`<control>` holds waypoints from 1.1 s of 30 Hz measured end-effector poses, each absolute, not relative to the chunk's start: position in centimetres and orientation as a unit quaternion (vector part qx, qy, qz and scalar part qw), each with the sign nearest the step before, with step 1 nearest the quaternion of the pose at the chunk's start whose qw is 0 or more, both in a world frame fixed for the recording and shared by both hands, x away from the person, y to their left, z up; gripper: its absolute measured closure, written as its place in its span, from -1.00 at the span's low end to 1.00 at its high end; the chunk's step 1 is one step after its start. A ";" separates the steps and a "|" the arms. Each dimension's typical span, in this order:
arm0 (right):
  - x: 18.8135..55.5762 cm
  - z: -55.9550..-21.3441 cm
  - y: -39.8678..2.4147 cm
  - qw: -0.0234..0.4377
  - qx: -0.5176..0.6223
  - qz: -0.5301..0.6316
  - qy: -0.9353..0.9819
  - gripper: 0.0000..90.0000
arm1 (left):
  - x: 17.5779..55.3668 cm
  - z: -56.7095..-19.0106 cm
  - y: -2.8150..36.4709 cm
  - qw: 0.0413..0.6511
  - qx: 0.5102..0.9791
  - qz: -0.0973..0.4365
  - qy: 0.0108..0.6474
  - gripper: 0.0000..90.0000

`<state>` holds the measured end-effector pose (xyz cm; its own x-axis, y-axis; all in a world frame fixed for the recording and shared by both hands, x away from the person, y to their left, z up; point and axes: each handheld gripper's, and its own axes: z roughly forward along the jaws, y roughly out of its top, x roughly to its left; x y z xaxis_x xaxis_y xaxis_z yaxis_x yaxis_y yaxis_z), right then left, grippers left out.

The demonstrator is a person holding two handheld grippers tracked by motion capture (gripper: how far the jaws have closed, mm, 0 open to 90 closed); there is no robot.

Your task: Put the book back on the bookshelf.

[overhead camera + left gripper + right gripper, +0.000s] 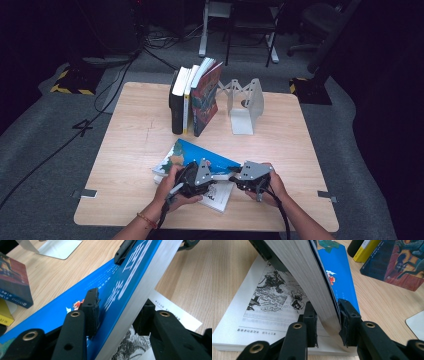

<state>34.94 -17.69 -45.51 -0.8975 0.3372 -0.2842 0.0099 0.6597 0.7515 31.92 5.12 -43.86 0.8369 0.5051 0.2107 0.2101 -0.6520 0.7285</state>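
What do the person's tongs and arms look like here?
Both the left tongs and the right tongs are black, each topped by a grey three-cornered plate and trailing a black cable. The jaws are black with brass-ringed holes. The left wrist wears an orange-red band; no sleeves are visible.

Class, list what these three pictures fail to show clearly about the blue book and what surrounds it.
- Blue book: title blurred, left gripper view.
- Open book beneath: print too small; blue book hides its far page, right gripper view.
- Standing books: spine lettering too small, high view.
- Bookend: cut by top edge, left gripper view.

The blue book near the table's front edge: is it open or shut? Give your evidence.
Open. The blue book's cover and a thick block of pages are lifted, both claws gripping them, baring an illustrated page lying flat beneath.
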 end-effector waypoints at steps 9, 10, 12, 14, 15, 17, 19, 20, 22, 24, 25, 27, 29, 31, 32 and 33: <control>35.0 -45.6 -17.6 0.204 0.100 0.404 0.886 0.43 | 31.9 -44.5 5.3 0.370 0.886 0.202 0.195 0.53; 35.0 -45.6 -17.6 0.201 0.104 0.410 0.884 0.36 | 32.0 -44.6 5.4 0.372 0.886 0.198 0.195 0.55; 35.1 -45.4 -17.8 0.199 0.110 0.418 0.880 0.25 | 32.2 -44.8 5.7 0.380 0.884 0.186 0.197 0.61; 35.1 -45.1 -18.3 0.201 0.119 0.423 0.875 0.12 | 32.4 -44.8 6.0 0.389 0.881 0.175 0.205 0.63; 35.2 -45.0 -18.7 0.201 0.123 0.422 0.876 0.08 | 32.5 -44.8 6.1 0.393 0.879 0.173 0.206 0.64; 35.2 -44.9 -19.5 0.205 0.128 0.419 0.875 0.04 | 32.6 -44.9 6.2 0.399 0.877 0.167 0.209 0.65; 35.3 -44.9 -20.5 0.201 0.140 0.424 0.872 0.03 | 32.7 -44.9 6.4 0.405 0.875 0.159 0.214 0.66; 35.4 -44.8 -21.1 0.201 0.149 0.425 0.870 0.03 | 32.8 -44.8 6.5 0.407 0.874 0.157 0.214 0.67; 35.7 -44.9 -22.3 0.197 0.169 0.431 0.864 0.03 | 32.9 -44.8 6.6 0.413 0.871 0.155 0.216 0.67; 36.1 -45.0 -23.2 0.198 0.183 0.432 0.860 0.03 | 33.0 -44.8 6.7 0.422 0.866 0.154 0.221 0.68; 36.4 -45.1 -23.7 0.197 0.193 0.432 0.859 0.03 | 33.0 -44.7 6.8 0.424 0.864 0.154 0.223 0.68; 36.9 -45.5 -24.3 0.189 0.208 0.432 0.857 0.02 | 33.1 -44.6 7.1 0.435 0.858 0.150 0.228 0.69; 37.3 -45.9 -24.5 0.189 0.217 0.423 0.859 0.02 | 33.2 -44.4 7.5 0.446 0.853 0.143 0.232 0.69; 37.6 -46.5 -24.5 0.181 0.224 0.416 0.863 0.01 | 33.4 -44.3 7.8 0.456 0.847 0.138 0.235 0.69; 37.7 -46.8 -24.3 0.174 0.227 0.414 0.864 0.01 | 33.4 -44.2 8.0 0.459 0.846 0.133 0.237 0.69; 37.8 -47.0 -24.2 0.173 0.225 0.410 0.867 0.01 | 33.4 -44.2 8.1 0.464 0.843 0.132 0.239 0.69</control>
